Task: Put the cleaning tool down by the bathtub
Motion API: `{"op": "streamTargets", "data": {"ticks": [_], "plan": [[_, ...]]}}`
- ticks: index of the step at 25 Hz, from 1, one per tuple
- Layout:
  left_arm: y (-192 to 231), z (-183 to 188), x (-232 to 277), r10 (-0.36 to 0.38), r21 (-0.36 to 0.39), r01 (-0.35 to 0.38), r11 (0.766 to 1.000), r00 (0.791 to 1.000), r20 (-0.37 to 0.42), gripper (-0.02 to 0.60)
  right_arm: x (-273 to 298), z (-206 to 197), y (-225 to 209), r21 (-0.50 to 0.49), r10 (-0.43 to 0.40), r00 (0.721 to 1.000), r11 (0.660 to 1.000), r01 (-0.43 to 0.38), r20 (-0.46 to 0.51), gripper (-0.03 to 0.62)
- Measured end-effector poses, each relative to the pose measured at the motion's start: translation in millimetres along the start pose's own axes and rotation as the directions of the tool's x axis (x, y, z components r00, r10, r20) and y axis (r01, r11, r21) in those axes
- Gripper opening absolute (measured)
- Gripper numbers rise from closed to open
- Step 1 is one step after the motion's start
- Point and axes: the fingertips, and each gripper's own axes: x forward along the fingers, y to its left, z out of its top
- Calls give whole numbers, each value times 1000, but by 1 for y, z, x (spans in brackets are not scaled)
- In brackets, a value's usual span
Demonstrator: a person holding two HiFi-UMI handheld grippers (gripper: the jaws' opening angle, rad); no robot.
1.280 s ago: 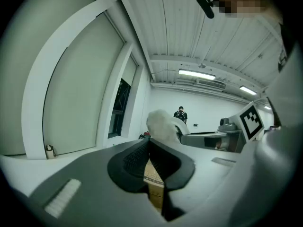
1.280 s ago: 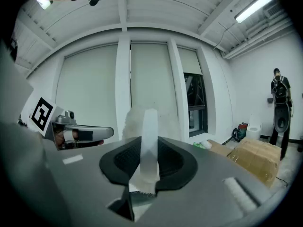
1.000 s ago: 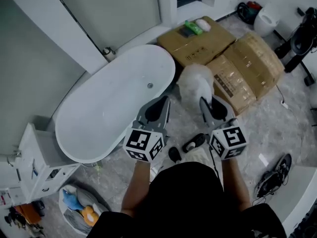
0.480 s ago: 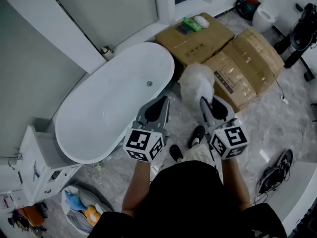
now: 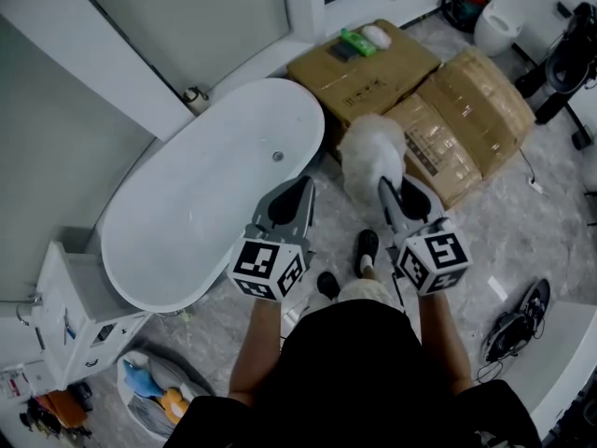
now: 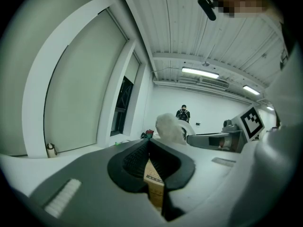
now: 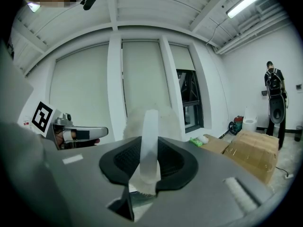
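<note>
The right gripper (image 5: 399, 194) is clamped on the handle of the fluffy white duster (image 5: 373, 152), held in the air just right of the bathtub (image 5: 205, 194). Beyond the tub's end, cardboard boxes (image 5: 466, 110) crowd the floor. The left gripper (image 5: 294, 196), jaws together and empty, hangs beside the tub.

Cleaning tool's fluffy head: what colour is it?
White. The cleaning tool shows best in the head view.

Nothing readable here. Dark print on the cardboard boxes (image 5: 424, 147) was too small and blurred to make out; the left gripper (image 5: 297, 188) and right gripper (image 5: 396, 189) each carried only black-and-white square markers on its cube.
</note>
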Motion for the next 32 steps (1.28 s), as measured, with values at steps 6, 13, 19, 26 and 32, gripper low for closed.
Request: {"op": "streamTargets", "data": {"ticks": [6,13,19,26,32], "plan": [[6,2,30,3,-10,-4,1000,1000,-9,-2,20,4,-25,-8,13,1000,1000,-13,-23,92],[18,15,78,31,1,-31,1000,999,-12,-2,54,21,-62,-1,36,999,999,-36,-17,94],[20,29,121,62,23,-62,998,998,-7,-2,82,40,-103,-3,55,998,998,-55,-5,92],[15,39,171,98,38,-98,994,995,1,-2,109,57,-151,-12,98,995,995,-98,0,92],[11,34,209,130,40,-130,991,991,-3,-2,124,54,-190,-15,124,992,992,-124,-16,92]]}}
